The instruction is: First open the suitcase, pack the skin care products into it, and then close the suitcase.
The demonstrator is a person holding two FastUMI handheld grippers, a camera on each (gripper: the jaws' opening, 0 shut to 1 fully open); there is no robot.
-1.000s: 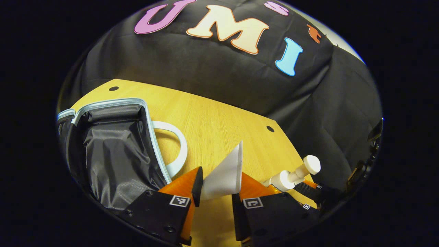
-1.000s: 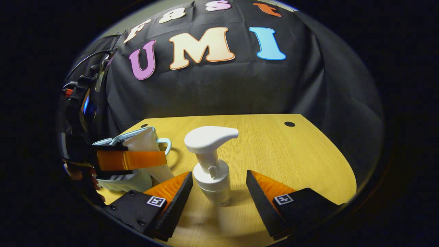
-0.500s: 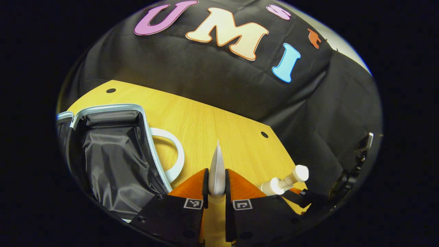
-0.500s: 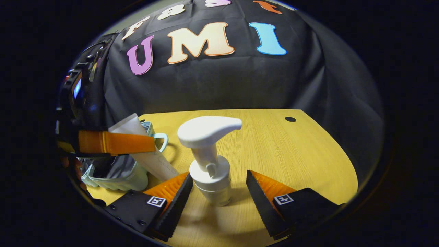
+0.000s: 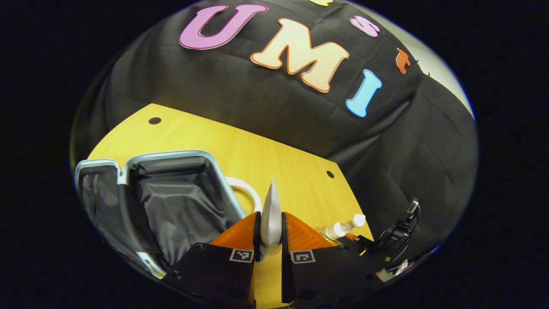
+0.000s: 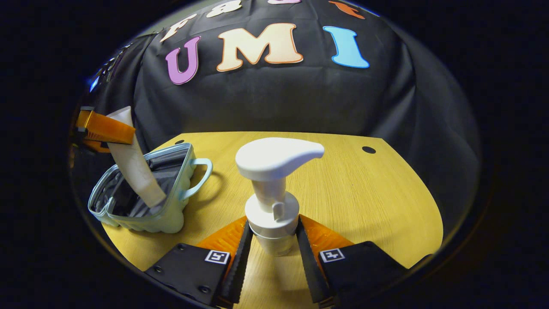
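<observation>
My left gripper (image 5: 270, 223) is shut on a white tube (image 5: 271, 214), seen edge-on between its fingers. In the right gripper view that tube (image 6: 134, 163) hangs tilted from the left gripper (image 6: 103, 128), its lower end over the open pale blue suitcase (image 6: 163, 214). The suitcase's dark lining (image 5: 180, 210) lies open to the left of my left fingers, with its white handle (image 5: 246, 191) just beyond. My right gripper (image 6: 271, 234) is shut on a white pump bottle (image 6: 272, 206) that stands upright on the table. The same bottle (image 5: 341, 227) appears small at the right in the left gripper view.
The yellow wooden table (image 6: 364, 193) has a cable hole (image 6: 368, 149) at the back right and another (image 5: 155, 120) at the back left. Black cloth walls close in behind and to the sides. The right half of the table has free room.
My left gripper has lifted the tube off the table and carried it over the open suitcase. My right gripper's fingers have closed from wide apart onto the pump bottle.
</observation>
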